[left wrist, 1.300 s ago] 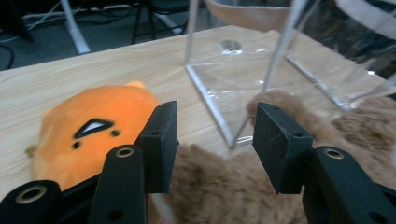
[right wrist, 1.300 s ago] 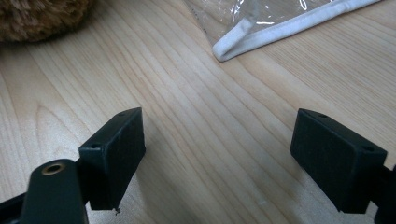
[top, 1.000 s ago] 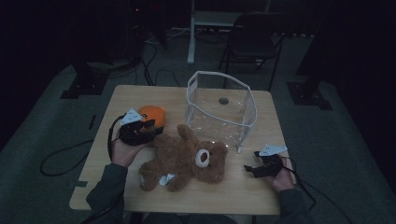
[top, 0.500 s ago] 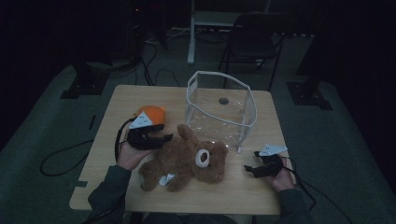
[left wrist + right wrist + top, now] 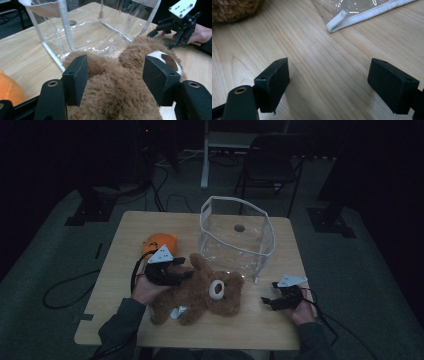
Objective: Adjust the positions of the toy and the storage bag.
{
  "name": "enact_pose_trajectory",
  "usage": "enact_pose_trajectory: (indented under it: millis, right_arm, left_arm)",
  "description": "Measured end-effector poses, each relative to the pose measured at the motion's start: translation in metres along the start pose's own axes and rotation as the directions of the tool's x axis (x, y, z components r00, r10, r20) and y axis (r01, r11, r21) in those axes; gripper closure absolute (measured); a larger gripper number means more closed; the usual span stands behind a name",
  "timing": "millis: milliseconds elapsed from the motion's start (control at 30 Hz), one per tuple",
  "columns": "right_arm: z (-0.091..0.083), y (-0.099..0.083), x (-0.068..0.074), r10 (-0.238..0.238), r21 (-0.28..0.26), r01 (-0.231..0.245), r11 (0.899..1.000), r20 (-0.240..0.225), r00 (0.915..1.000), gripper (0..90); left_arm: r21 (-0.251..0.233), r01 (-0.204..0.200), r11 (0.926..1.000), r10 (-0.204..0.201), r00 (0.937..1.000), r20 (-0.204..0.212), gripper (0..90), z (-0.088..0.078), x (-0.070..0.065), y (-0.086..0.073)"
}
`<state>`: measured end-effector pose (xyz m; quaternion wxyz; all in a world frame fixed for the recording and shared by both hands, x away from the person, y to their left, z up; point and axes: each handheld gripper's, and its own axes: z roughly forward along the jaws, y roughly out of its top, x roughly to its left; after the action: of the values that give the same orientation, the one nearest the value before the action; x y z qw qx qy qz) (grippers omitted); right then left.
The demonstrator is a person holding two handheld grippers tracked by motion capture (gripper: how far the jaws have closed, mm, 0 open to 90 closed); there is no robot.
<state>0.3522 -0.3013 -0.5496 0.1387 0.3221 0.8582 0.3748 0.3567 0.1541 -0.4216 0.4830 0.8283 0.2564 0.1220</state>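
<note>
Brown plush teddy bear [image 5: 197, 290] lies just before the clear bag [image 5: 235, 237], so my left gripper [image 5: 117, 75] has just been opening, straddling its body ungripped; my right gripper [image 5: 272, 301] waits apart, empty.

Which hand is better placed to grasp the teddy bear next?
Left. The left gripper has its jaws, just opened wider, around the teddy bear. The right gripper is open over bare table.

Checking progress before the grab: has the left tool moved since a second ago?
Yes. The left tool has slid right, away from the orange toy, onto the teddy bear; its jaws have been opening and now straddle the bear.
</note>
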Motion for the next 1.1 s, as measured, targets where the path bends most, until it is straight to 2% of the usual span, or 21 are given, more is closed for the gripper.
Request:
enact_pose_trajectory:
  millis: [467, 733, 1100]
  right_arm:
    - [0.0, 0.0, 0.0, 0.0, 0.0, 0.0, 1.0, 0.0, 1.0, 17.0]
    - [0.0, 0.0, 0.0, -0.001, 0.0, 0.001, 1.0, 0.0, 1.0, 17.0]
    - [0.0, 0.0, 0.0, -0.002, 0.0, 0.002, 1.0, -0.001, 1.0, 17.0]
  left_arm:
    - [0.022, -0.02, 0.9996, 0.019, 0.9978, 0.064, 36.9, 0.024, -0.01, -0.001]
    - [0.025, -0.07, 0.9972, 0.067, 0.99, 0.124, 35.6, 0.036, -0.022, 0.002]
    - [0.045, -0.099, 0.9941, 0.09, 0.981, 0.172, 33.9, 0.053, -0.034, 0.001]
